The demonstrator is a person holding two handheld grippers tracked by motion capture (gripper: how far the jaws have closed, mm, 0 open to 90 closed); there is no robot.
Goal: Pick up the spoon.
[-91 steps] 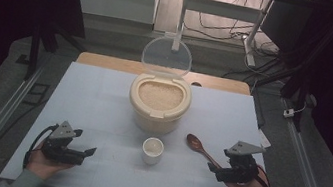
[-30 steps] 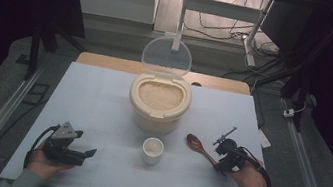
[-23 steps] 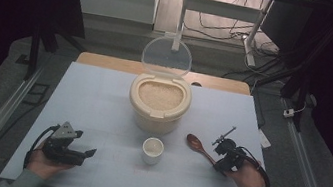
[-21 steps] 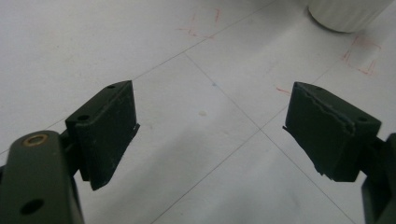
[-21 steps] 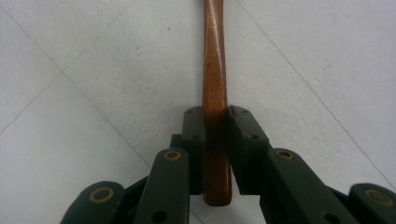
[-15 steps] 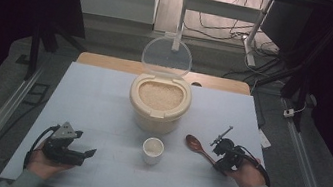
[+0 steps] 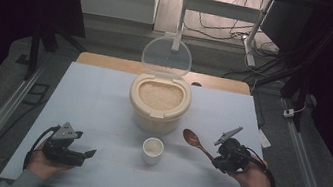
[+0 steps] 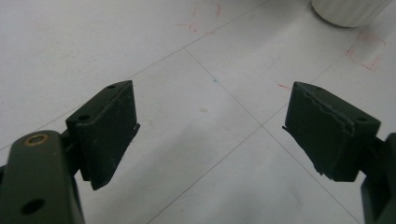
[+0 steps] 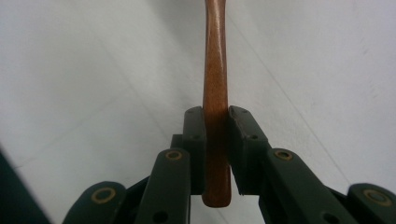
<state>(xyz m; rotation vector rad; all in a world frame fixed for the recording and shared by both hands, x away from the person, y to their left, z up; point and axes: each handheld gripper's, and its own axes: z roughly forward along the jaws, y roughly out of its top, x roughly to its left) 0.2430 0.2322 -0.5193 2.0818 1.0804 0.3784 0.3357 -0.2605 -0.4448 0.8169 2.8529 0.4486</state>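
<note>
A brown wooden spoon (image 7: 195, 142) lies right of a small white cup (image 7: 152, 149), its bowl pointing toward the rice container (image 7: 159, 100). My right gripper (image 7: 217, 161) has just closed its jaws on the spoon's handle (image 9: 215, 70). In the right gripper view both pads press the handle's sides, and the right gripper (image 9: 215, 122) holds it a little above the table. My left gripper (image 7: 88, 154) rests at the front left with its jaws wide apart. The left gripper (image 8: 210, 126) has nothing between its pads.
The beige container is full of rice, and its clear lid (image 7: 166, 58) stands open behind it. The cup's base (image 8: 350, 9) is at the top right of the left gripper view. The white tabletop (image 7: 102, 103) has dark floor and rails on both sides.
My right gripper moved left to the spoon's handle, closed on it and rose slightly with it. The left gripper has not moved.
</note>
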